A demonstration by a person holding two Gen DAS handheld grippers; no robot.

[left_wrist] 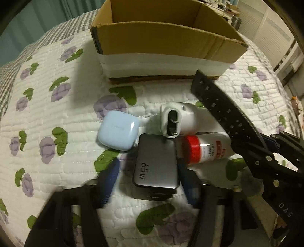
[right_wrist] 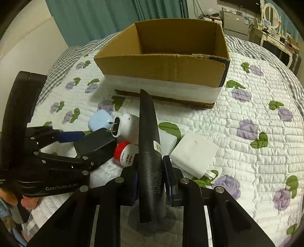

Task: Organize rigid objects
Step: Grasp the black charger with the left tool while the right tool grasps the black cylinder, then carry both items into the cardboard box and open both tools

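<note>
My left gripper (left_wrist: 148, 171) is shut on a dark grey 65W charger (left_wrist: 155, 163), low over the quilt; it also shows in the right wrist view (right_wrist: 95, 144). My right gripper (right_wrist: 150, 167) is shut on a black remote control (right_wrist: 148, 136), which crosses the left wrist view (left_wrist: 224, 114) at the right. Near the charger lie a light blue earbud case (left_wrist: 117, 131), a white plug adapter (left_wrist: 176, 119) and a white bottle with a red cap (left_wrist: 205, 150). A white square charger (right_wrist: 193, 153) lies to the right of my right gripper. An open cardboard box (right_wrist: 167, 62) stands behind the pile.
Everything rests on a white quilted bedspread (right_wrist: 256, 106) with purple flowers and green leaves. A teal curtain (right_wrist: 106, 17) hangs behind the bed. A desk and shelves with clutter (right_wrist: 266, 22) stand at the far right.
</note>
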